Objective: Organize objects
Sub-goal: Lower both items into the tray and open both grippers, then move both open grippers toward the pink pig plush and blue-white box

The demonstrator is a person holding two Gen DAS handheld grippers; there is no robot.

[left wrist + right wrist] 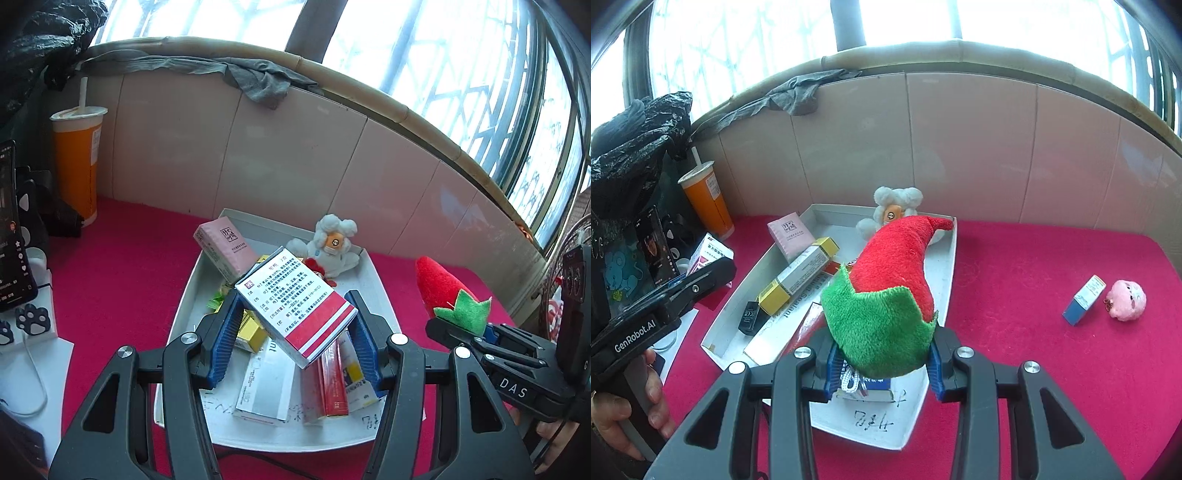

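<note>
Presently, in the left wrist view, the left claw (pixel 293 328) grips a white medicine box (pixel 295 308) with red stripes and printed text, tilted above the white tray (pixel 380 291); boxes beneath are partly hidden. In the right wrist view, the right claw (pixel 882 363) clamps the green end of a red plush strawberry (pixel 886 284) over the tray, which covers items below.

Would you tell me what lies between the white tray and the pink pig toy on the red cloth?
In the right wrist view, only a small blue-and-white box stands between the white tray and the pink pig toy.
</note>
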